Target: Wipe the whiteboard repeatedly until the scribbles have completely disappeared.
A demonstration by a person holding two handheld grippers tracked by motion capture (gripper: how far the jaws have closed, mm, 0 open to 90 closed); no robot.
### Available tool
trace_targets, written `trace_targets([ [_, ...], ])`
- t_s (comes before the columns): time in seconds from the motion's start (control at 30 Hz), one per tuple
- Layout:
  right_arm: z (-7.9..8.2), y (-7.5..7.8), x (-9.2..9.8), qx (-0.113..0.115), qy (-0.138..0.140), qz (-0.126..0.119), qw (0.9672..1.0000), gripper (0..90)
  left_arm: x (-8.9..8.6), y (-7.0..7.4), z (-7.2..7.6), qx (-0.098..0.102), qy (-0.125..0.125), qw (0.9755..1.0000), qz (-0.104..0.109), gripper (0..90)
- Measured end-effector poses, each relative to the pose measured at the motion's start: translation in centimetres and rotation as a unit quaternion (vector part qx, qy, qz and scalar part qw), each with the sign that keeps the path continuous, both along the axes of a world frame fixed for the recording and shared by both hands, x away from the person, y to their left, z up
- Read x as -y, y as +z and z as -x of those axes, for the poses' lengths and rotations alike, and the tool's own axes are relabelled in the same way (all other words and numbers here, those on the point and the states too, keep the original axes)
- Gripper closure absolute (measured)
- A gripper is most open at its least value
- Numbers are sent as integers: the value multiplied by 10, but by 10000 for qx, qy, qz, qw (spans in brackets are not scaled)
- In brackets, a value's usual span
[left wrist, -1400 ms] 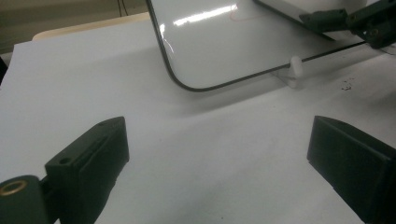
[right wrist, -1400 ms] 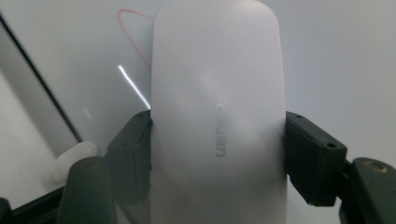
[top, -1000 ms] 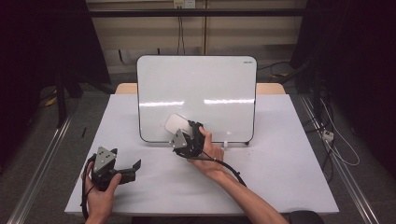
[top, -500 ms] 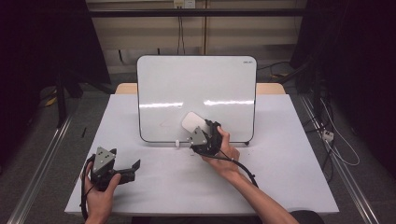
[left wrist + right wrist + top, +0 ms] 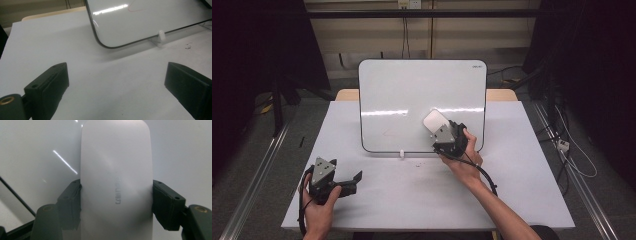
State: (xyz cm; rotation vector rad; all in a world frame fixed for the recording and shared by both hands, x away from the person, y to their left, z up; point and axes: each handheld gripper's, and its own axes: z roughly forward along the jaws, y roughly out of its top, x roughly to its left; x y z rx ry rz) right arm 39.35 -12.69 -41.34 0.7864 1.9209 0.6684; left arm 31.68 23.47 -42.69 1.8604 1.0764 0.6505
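A white-faced whiteboard (image 5: pixel 412 95) stands upright on the white table (image 5: pixel 522 190), propped on a small white foot (image 5: pixel 402 153). My right gripper (image 5: pixel 438 129) is shut on a white board eraser (image 5: pixel 434 121) and holds it against the board's lower right part. In the right gripper view the eraser (image 5: pixel 116 177) sits clamped between both jaws, flat to the whiteboard (image 5: pixel 37 157). My left gripper (image 5: pixel 354 182) rests open at the table's front left, its jaws (image 5: pixel 117 80) wide apart with nothing between them. A faint red mark (image 5: pixel 136 7) shows on the whiteboard (image 5: pixel 150 20).
A few dark specks (image 5: pixel 188 45) lie on the table just in front of the board, near its white foot (image 5: pixel 161 35). Bare table stretches between the two grippers. Metal rails (image 5: pixel 257 175) run along the floor on both sides.
My right gripper has slid the eraser to the right and slightly up across the lower part of the board. The left gripper has stayed put.
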Motion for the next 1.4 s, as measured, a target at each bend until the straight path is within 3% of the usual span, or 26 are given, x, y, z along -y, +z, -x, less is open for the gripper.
trace_targets([
  [0.4,-1,0,-12,92,-107,-100,9998,318,5,-1,-2,-22,-50,10000,-33,56],
  [0.8,-8,2,-45,95,147,-78,9998,318,2,0,-1,-16,-29,10000,6,56],
  [1.4,-18,10,-69,127,198,-108,9997,317,2,0,-1,5,-39,10000,16,57],
])
